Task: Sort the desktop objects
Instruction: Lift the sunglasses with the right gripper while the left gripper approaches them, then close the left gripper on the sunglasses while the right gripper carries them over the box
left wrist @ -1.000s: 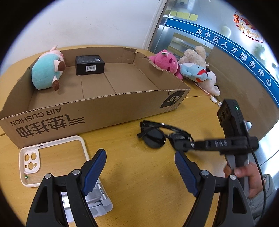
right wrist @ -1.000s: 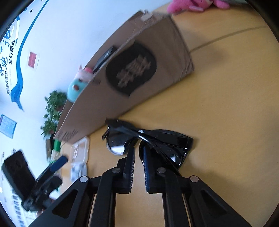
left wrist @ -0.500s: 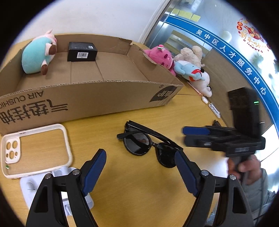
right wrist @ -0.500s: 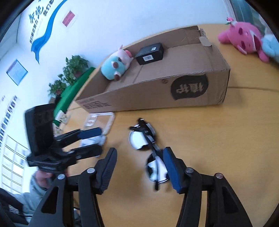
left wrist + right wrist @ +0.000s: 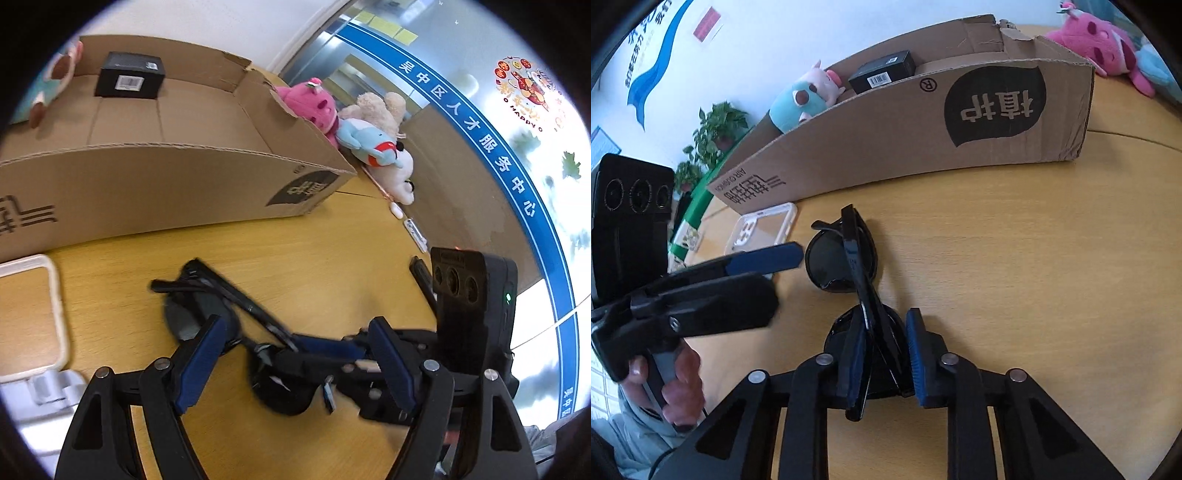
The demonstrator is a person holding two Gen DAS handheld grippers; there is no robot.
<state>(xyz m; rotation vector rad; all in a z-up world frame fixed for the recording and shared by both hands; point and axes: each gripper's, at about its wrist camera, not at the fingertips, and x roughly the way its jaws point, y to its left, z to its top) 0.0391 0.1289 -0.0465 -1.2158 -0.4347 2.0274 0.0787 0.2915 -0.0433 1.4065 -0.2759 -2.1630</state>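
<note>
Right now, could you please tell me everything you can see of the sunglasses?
The sunglasses are glossy black plastic with dark round lenses, temples folded across the frame. They lie on the wooden table before the cardboard box. The right gripper has closed around the nearer lens; the left gripper, open, hovers above them.

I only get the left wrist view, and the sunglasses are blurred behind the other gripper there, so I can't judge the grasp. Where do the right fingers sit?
Observer: The right gripper has its fingers on either side of the near lens of the folded sunglasses.
Operator: Clamped on it?
Observer: I cannot tell. A thin sliver seems to show beside one finger, and the other overlaps the lens.
Operator: And my left gripper?
Observer: The left gripper is open and points at the far lens from the side, level with the tabletop.
</note>
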